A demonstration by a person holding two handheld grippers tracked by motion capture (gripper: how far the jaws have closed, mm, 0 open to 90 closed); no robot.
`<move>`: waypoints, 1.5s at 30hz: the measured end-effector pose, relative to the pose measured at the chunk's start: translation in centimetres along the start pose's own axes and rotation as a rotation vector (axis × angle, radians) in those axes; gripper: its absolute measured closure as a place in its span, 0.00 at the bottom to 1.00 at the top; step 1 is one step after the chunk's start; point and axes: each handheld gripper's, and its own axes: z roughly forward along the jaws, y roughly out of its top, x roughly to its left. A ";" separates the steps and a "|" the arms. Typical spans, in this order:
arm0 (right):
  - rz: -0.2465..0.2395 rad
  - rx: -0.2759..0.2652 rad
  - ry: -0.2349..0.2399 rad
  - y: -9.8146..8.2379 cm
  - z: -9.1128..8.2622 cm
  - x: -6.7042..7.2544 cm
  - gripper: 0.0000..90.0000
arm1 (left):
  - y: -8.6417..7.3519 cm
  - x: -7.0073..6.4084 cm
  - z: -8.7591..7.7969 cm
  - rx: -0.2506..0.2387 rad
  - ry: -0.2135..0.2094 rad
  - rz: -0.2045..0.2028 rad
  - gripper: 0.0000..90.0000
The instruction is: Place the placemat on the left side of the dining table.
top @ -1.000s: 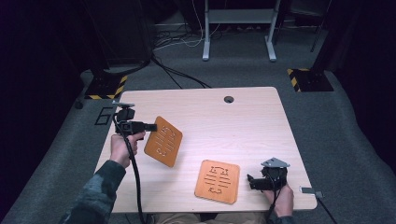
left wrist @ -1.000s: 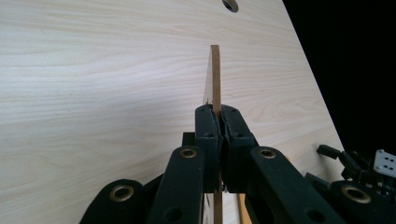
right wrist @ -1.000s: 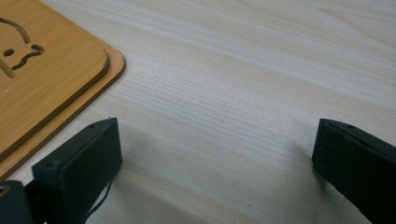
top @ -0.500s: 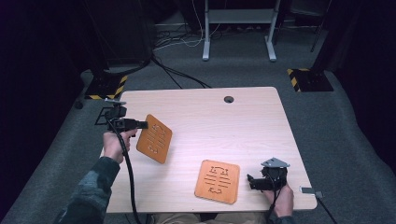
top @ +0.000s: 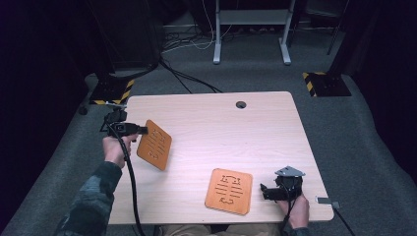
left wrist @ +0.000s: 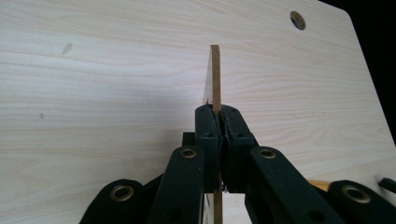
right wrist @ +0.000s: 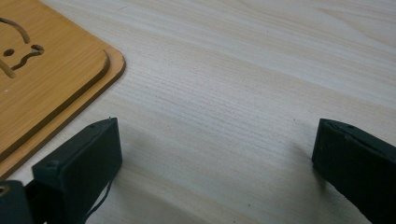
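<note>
Two orange-brown wooden boards with cut slots are in play. My left gripper (top: 142, 130) is shut on the edge of one slotted board (top: 154, 145), which hangs tilted above the table's left side. Seen edge-on, that held board (left wrist: 215, 74) is clamped between the black jaws of the left gripper (left wrist: 218, 116). The second board (top: 229, 191) lies flat near the front edge; its rounded corner (right wrist: 51, 79) sits just left of my right gripper (right wrist: 212, 149). In the high view the right gripper (top: 264, 191) rests low on the table beside it, jaws wide open with nothing between them.
The pale wooden table (top: 236, 132) has a cable hole (top: 240, 104) at its far edge. Black cables trail from both grippers. Beyond the table stand a grey desk frame (top: 251, 29) and yellow-black striped floor plates (top: 324, 83).
My left gripper has carried its board to the left and slightly toward the table's left edge. The right gripper and the flat board have stayed put.
</note>
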 end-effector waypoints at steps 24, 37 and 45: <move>0.002 0.000 -0.001 0.0 0.0 0.0 0.01 | 1.8 3.3 0.3 0.026 0.108 -0.050 0.97; 0.000 0.000 -0.004 0.0 0.0 0.0 0.01 | 2.6 4.6 1.3 0.044 0.172 -0.075 0.97; 0.001 0.000 -0.005 0.0 0.0 0.0 0.01 | 3.3 4.6 1.6 0.046 0.206 -0.041 0.97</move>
